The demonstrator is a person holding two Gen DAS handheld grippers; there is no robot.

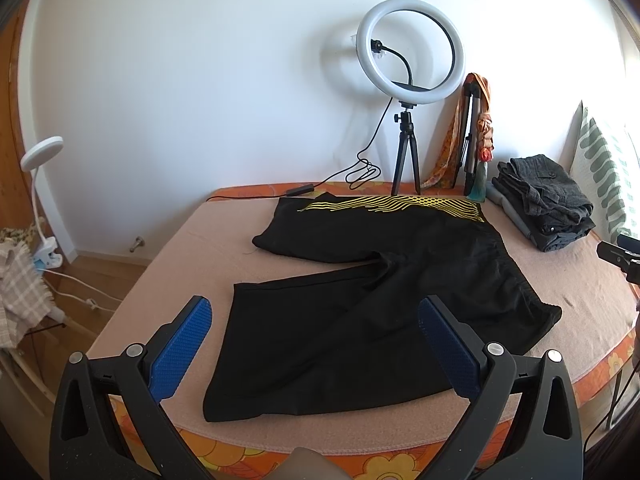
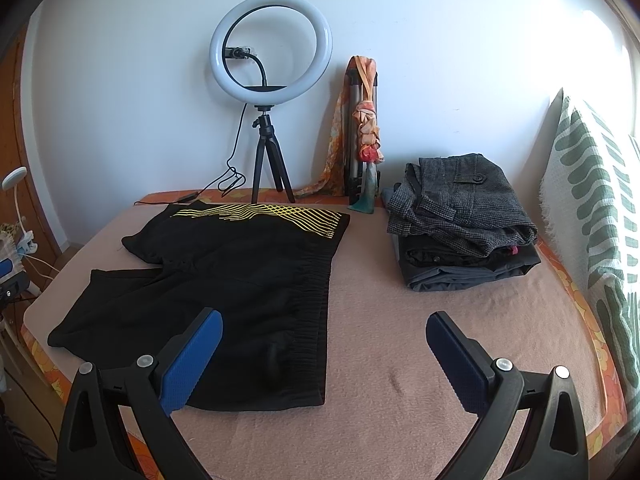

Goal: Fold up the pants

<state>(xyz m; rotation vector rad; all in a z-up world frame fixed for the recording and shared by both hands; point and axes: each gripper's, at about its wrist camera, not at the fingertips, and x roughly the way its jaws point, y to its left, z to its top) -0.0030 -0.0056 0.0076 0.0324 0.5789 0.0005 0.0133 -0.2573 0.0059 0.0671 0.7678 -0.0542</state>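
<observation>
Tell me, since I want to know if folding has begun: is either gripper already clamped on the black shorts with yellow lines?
No: the left gripper and right gripper are open above the black shorts with yellow lines.

Left wrist view: mounted low at the near edge of the pink-blanketed bed (image 1: 208,240), facing the white wall, positioned above the leg end of the black shorts with yellow wave print (image 1: 360,300). Right wrist view: same height and heading, offset rightward, above the waistband end of the shorts (image 2: 240,280). Both views share the white ring light on a black tripod (image 1: 410,50) (image 2: 271,50) and the stack of folded grey and black clothes (image 1: 544,204) (image 2: 460,220). The dark object at the left view's right edge is possibly the other gripper.
</observation>
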